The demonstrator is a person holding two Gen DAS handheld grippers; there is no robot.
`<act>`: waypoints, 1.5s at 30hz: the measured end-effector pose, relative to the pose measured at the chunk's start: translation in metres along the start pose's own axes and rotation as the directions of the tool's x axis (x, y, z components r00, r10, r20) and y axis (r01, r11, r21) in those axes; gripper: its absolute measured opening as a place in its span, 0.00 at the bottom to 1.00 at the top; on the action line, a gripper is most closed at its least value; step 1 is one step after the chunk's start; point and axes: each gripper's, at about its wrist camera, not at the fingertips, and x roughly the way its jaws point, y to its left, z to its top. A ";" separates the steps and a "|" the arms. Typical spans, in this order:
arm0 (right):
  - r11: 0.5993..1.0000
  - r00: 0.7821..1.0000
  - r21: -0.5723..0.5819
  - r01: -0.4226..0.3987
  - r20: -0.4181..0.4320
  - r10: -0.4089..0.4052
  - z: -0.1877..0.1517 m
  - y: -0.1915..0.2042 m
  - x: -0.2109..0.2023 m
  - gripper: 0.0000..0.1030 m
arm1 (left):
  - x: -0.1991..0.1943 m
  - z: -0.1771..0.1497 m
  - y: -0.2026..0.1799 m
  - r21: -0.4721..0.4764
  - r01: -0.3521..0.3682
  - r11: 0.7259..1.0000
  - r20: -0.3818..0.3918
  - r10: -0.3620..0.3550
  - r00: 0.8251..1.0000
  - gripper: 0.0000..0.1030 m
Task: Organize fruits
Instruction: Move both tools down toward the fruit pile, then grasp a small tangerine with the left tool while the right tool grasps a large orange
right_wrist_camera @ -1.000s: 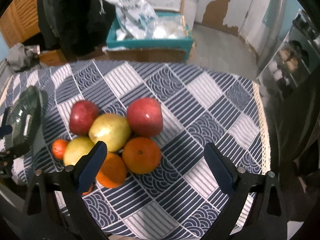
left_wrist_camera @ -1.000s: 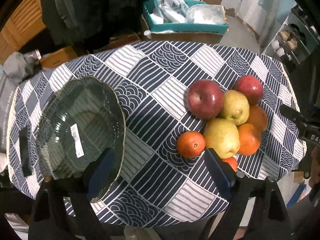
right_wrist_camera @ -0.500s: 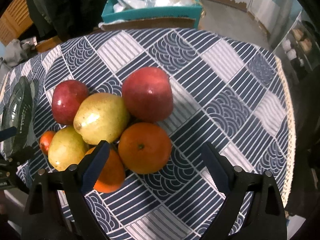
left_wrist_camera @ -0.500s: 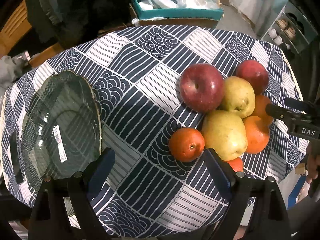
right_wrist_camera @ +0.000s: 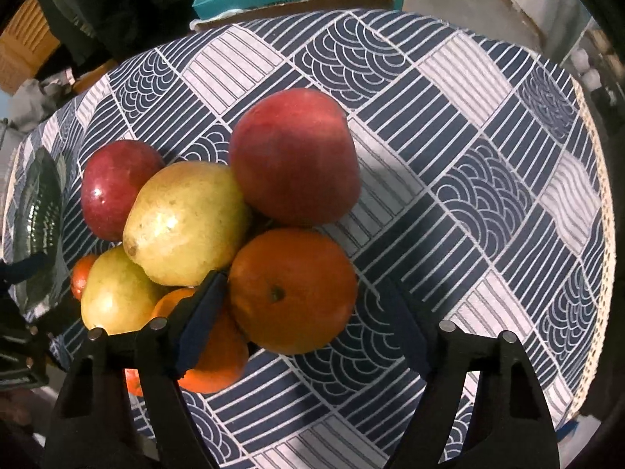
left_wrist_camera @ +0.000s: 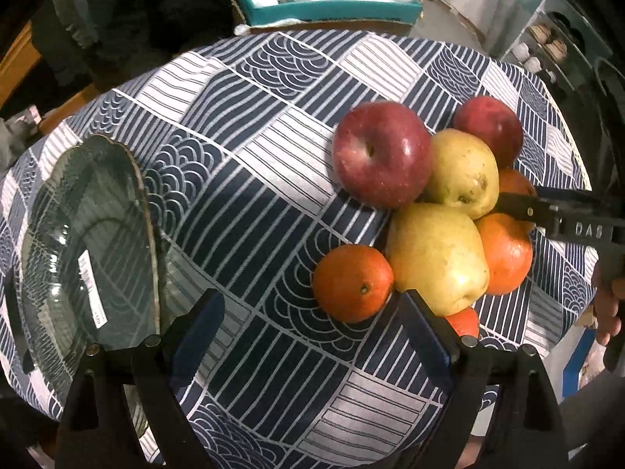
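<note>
On a round table with a blue and white patterned cloth (left_wrist_camera: 250, 179) the fruits lie together in one heap: two red apples (left_wrist_camera: 381, 154), two yellow pears (left_wrist_camera: 435, 256) and at least four oranges (right_wrist_camera: 293, 291), one partly hidden. One glass plate (left_wrist_camera: 86, 242) stands at the left, well apart from the heap.

The left gripper (left_wrist_camera: 308, 326) is wide open with nothing between its fingers, near a small orange (left_wrist_camera: 351, 283).

The right gripper (right_wrist_camera: 302, 322) has just been closing; its jaws stand around the big orange, and I cannot tell if the pads press it.
</note>
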 end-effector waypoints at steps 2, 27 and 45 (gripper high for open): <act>0.999 0.999 0.027 -0.028 -0.016 0.028 0.002 -0.003 0.003 0.77 | 0.005 -0.001 -0.001 0.014 0.001 1.000 -0.013 -0.001 1.000 0.84; 0.990 0.990 -0.001 0.138 0.010 -0.138 0.005 -0.004 0.011 0.69 | 0.013 -0.004 -0.022 0.110 0.059 0.992 0.000 -0.059 0.998 0.44; 0.982 0.974 -0.058 0.182 0.151 -0.172 -0.012 0.014 -0.040 0.66 | -0.032 -0.006 -0.019 0.099 0.005 0.995 0.119 -0.017 0.993 0.43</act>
